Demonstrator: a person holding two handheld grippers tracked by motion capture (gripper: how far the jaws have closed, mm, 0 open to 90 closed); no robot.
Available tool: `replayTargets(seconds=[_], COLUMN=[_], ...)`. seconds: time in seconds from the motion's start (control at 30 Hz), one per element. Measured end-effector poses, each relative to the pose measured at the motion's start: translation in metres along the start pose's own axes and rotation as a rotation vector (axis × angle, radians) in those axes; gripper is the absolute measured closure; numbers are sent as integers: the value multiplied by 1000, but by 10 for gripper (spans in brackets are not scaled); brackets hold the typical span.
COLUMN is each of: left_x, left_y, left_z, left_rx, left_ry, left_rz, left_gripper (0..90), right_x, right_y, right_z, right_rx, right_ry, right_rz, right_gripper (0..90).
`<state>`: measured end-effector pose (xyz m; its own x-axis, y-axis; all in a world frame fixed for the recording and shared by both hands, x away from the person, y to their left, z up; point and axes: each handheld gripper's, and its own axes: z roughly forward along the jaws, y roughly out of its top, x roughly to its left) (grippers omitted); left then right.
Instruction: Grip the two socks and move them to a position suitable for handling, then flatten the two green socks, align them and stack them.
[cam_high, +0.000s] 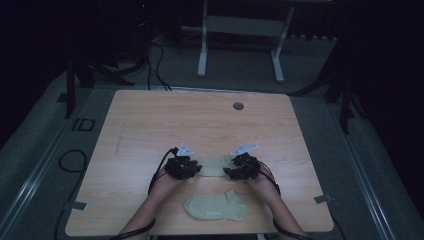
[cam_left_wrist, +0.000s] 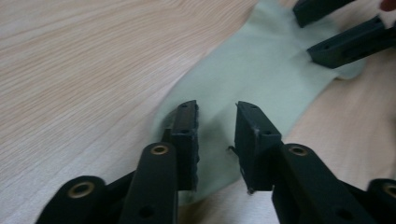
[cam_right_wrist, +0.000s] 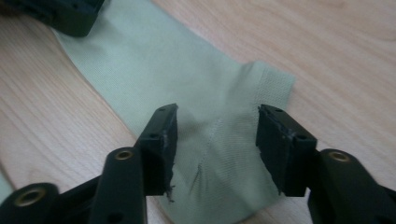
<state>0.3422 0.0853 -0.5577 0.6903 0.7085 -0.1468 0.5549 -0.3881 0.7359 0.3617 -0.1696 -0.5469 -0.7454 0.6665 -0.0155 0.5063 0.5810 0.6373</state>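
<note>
Two hand-held grippers work a pale green ankle sock (cam_high: 214, 165) laid flat on a light wooden table (cam_high: 150, 120), just nearer the person than the table's middle. The left gripper (cam_high: 194, 169) sits at the sock's nine o'clock end, the right gripper (cam_high: 229, 172) at its three o'clock end. A second, matching sock (cam_high: 216, 206) lies flat at six o'clock from the first, near the table's front edge and apart from both tools.

In the left gripper view, the black jaws stand a little apart over the rounded end of the sock (cam_left_wrist: 261, 70), with cloth showing in the gap and neither pad pressing on it. In the right gripper view, the jaws are spread wider over the heel and ribbed cuff (cam_right_wrist: 273, 84), again with fabric below and between them but not pinched (a slight crease runs up the knit near the heel seam).

The sock looks like thin, stretchy knit: very light, limp, and likely to sag or fold the moment one end is lifted. It is not fragile and should not slip much against the ribbed pads, though a shallow pinch could catch only the upper layer and let the lower one peel away. The best holds are probably the two ends already under the jaws: the doubled ribbed cuff, which is the thickest and firmest part, and the toe end, taken deep enough to trap both layers. Lifting both ends together, at even height, should keep it from bunching in the middle.
</note>
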Motion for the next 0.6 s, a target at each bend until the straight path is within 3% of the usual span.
replayTargets(seconds=[0.13,0.23,0.4,0.6], left_x=[-4,-11,-21,-31], left_y=[4,3,-4,-8], left_z=[-15,-25,-37,-47], left_rx=[-36,-42,-29,-21], left_ry=[-8,-19,-39,-61], left_rz=[-16,3,18,21], left_gripper=[606,592,563,451], right_x=[-1,1,9,19], right_y=[3,3,-5,-16], right_z=[-15,-28,-45,-59], right_rx=[-39,-68,-85,-102], right_ry=[22,57,70,98], right_rz=[27,53,36,32], right_gripper=[433,402,389,414])
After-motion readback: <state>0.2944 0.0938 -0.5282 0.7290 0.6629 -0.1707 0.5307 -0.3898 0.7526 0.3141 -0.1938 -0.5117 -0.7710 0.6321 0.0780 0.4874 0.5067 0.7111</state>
